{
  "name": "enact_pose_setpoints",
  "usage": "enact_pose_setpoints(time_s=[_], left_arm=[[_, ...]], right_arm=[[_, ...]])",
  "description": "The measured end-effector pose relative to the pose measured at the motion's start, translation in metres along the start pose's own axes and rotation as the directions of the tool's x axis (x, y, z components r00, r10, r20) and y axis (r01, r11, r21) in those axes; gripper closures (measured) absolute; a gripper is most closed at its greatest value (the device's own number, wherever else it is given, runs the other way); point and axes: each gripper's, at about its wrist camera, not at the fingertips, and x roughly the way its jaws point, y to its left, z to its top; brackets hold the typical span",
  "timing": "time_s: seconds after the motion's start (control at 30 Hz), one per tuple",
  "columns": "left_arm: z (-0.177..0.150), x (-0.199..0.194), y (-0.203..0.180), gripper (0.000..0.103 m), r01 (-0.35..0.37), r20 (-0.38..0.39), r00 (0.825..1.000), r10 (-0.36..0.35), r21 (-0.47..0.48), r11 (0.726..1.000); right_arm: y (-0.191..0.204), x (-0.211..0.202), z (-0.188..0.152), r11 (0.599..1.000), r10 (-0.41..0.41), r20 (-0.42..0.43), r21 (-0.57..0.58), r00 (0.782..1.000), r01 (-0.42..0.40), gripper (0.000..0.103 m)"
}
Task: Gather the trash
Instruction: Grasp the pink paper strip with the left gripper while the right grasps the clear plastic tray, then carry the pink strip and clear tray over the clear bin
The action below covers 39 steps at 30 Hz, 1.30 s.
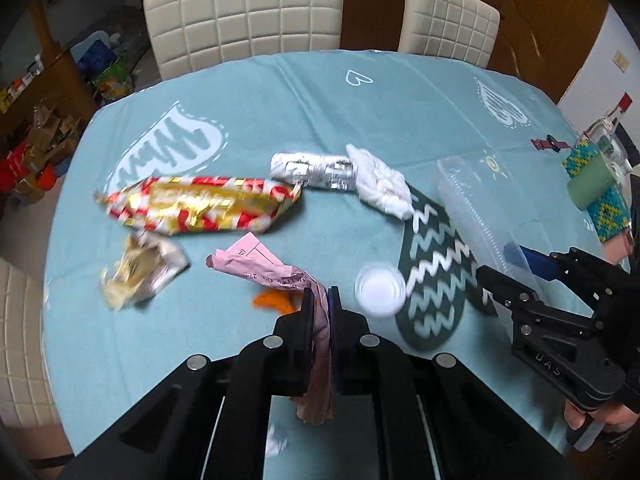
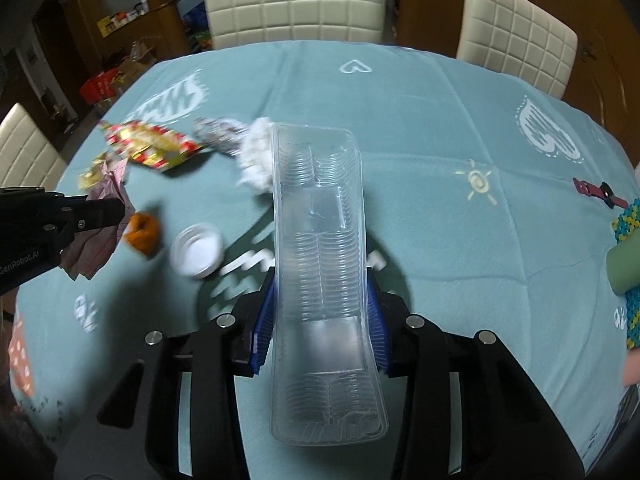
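My left gripper [image 1: 322, 300] is shut on a crumpled pink paper slip [image 1: 264, 266], held just above the teal tablecloth. My right gripper [image 2: 320, 300] is shut on a long clear plastic tray [image 2: 320, 240] and holds it lengthwise above the table; it also shows in the left wrist view [image 1: 472, 208]. On the table lie a red and gold wrapper [image 1: 200, 204], a crumpled gold wrapper [image 1: 140, 276], a foil roll [image 1: 312, 170], a white tissue wad [image 1: 382, 184], a white lid [image 1: 379, 289] and an orange scrap [image 1: 276, 300].
Cream quilted chairs [image 1: 244, 12] stand at the table's far side. At the right edge sit a green roll on a knitted mat [image 1: 592, 184], a glass bottle [image 1: 608, 124] and a dark red watch strap [image 2: 600, 192]. Boxes clutter the floor at left.
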Motion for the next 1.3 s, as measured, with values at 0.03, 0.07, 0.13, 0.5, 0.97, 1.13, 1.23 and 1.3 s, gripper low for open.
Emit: enact_pose_setpoints(time_s=[0.03,0.07,0.13,0.5,0.97,1.13,1.23,1.3], left_arm=[[-0.007,-0.003,0.0,0.095,-0.001,-0.002,1.0,0.001,0.0,1.0],[-0.014,-0.006,0.001,0.095,-0.003,-0.004,1.0,0.003,-0.001,1.0],[-0.027,-0.009,0.003,0.095,-0.003,-0.01,1.0,0.003,-0.006,1.0],[-0.078,-0.039,0.029,0.095,-0.031,-0.004,1.0,0.03,-0.054,0.998],[-0.119,-0.069,0.082,0.095,-0.077,0.009,0.997,0.08,-0.151,0.985],[-0.132,-0.076,0.1,0.095,-0.093,0.005,0.995,0.095,-0.181,0.979],[-0.139,-0.079,0.111,0.095,-0.102,-0.001,0.995,0.104,-0.201,0.974],[-0.143,-0.082,0.117,0.095,-0.109,-0.001,0.994,0.112,-0.214,0.971]], right_arm=[[0.004,-0.002,-0.003,1.0,0.006,-0.003,-0.006,1.0,-0.006,0.06],[0.011,-0.004,-0.008,1.0,0.012,-0.005,-0.014,1.0,-0.012,0.06],[0.023,-0.009,-0.016,0.999,0.024,-0.01,-0.037,1.0,-0.024,0.06],[0.087,-0.029,-0.04,0.988,0.088,-0.014,-0.125,0.996,-0.089,0.06],[0.157,-0.04,-0.041,0.959,0.151,-0.023,-0.238,0.988,-0.152,0.06],[0.18,-0.039,-0.042,0.947,0.172,-0.033,-0.27,0.985,-0.174,0.059],[0.193,-0.039,-0.042,0.94,0.181,-0.038,-0.288,0.983,-0.184,0.059],[0.204,-0.039,-0.041,0.934,0.186,-0.04,-0.304,0.982,-0.189,0.059]])
